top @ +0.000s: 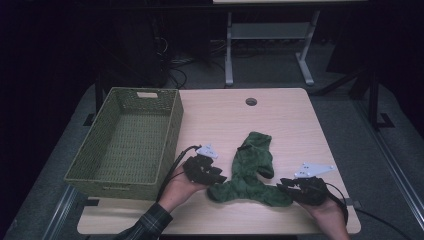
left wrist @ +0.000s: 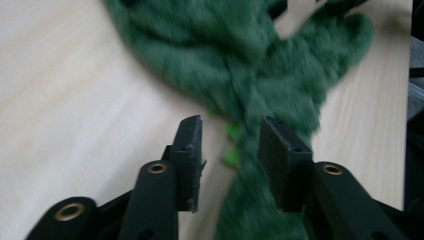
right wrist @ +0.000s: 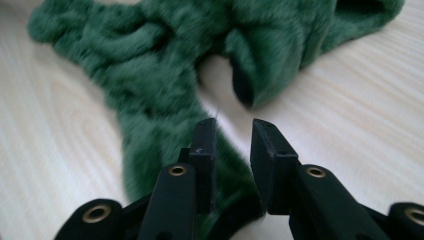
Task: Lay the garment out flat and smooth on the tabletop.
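Green fuzzy garment [top: 250, 172] lies crumpled on worktop [top: 290, 120]; wicker basket [top: 127, 142] empty. Left tool [top: 216, 178] and right tool [top: 283, 183] both gape at its ends, nothing gripped yet.

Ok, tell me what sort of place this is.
Probably a lab or workshop set up for recording: a light wooden desk with a cable hole, tangled cables on the grey floor, and another desk's metal legs behind it in a dim room.
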`<state>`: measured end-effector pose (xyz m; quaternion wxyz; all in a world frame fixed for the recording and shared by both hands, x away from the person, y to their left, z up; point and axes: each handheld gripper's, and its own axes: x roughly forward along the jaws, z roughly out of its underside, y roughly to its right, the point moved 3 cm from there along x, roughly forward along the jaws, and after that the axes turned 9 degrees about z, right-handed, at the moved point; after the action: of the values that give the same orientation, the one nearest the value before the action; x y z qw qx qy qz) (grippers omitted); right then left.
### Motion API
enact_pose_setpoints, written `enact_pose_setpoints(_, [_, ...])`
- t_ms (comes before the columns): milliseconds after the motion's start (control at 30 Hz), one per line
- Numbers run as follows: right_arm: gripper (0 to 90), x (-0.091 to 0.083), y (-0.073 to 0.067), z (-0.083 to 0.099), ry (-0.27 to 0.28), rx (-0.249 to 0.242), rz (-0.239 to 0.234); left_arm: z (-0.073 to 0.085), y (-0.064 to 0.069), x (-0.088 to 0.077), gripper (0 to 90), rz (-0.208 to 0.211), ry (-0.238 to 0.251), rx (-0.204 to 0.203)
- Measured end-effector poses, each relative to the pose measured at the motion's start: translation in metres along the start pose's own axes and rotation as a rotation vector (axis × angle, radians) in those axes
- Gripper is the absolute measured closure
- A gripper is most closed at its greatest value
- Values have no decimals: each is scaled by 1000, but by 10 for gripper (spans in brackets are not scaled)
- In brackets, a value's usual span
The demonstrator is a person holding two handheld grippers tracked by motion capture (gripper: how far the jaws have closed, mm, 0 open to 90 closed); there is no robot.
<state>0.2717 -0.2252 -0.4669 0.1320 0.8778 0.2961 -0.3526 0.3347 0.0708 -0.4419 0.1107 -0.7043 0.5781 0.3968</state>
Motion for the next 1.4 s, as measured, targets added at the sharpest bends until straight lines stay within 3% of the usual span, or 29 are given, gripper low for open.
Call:
enact_pose_setpoints(267, [649,16,11,-7,-20,23,-9,-46,-23,13,563,-15,38,60])
enact_pose_setpoints(467, [645,18,12,-4,-26,36,-8,-70,-35,27,554,0,55,73])
enact_pose_setpoints(633, [632,20,10,-3,-33,40,-13,-81,-46,41,548,20,58,58])
enact_pose_setpoints(867, [610,22,10,-1,-37,47,-18,-77,-54,60,545,42,9,47])
enact_pose_setpoints(933, [605,23,10,-1,-41,49,-18,-75,-55,63,580,47,0,42])
enact_pose_setpoints(1000, [601,23,9,-1,-41,51,-19,-74,-55,63,687,40,-10,52])
enact_pose_setpoints(1067, [595,23,9,-1,-41,49,-17,-73,-54,59,802,50,1,52])
enact_pose_setpoints(1100, [593,23,10,-1,-40,48,-17,-73,-54,56,818,49,8,49])
enact_pose_setpoints(1400, [585,26,10,-3,-44,65,-22,-60,-48,25,840,34,109,22])
